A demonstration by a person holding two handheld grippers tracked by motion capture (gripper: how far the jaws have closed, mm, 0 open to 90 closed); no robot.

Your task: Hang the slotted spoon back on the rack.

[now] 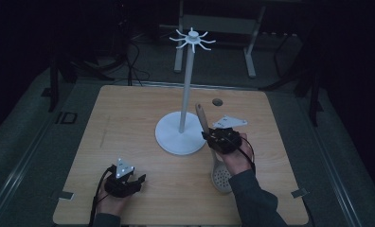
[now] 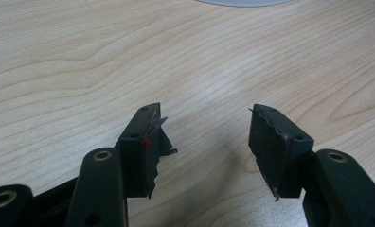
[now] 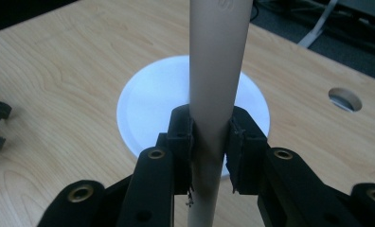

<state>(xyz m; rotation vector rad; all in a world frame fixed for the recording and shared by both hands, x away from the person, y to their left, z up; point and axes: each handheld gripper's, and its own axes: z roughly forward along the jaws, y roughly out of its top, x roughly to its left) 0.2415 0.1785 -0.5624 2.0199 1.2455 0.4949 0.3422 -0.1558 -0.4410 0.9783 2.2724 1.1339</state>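
1. The slotted spoon point(image 1: 220, 177) is a pale kitchen utensil with a round, perforated head and a long, smooth, beige handle point(image 3: 217, 71).
2. Its head sits low at the near right part of the surface point(image 1: 129, 113), beside the person's right forearm; whether it touches the wood cannot be told.
3. The handle rises at a tilt away from the person, its tip near the white stand's round base point(image 1: 169, 137).
4. The right tool point(image 3: 210, 142) clamps the handle partway along its length, one jaw on each side.
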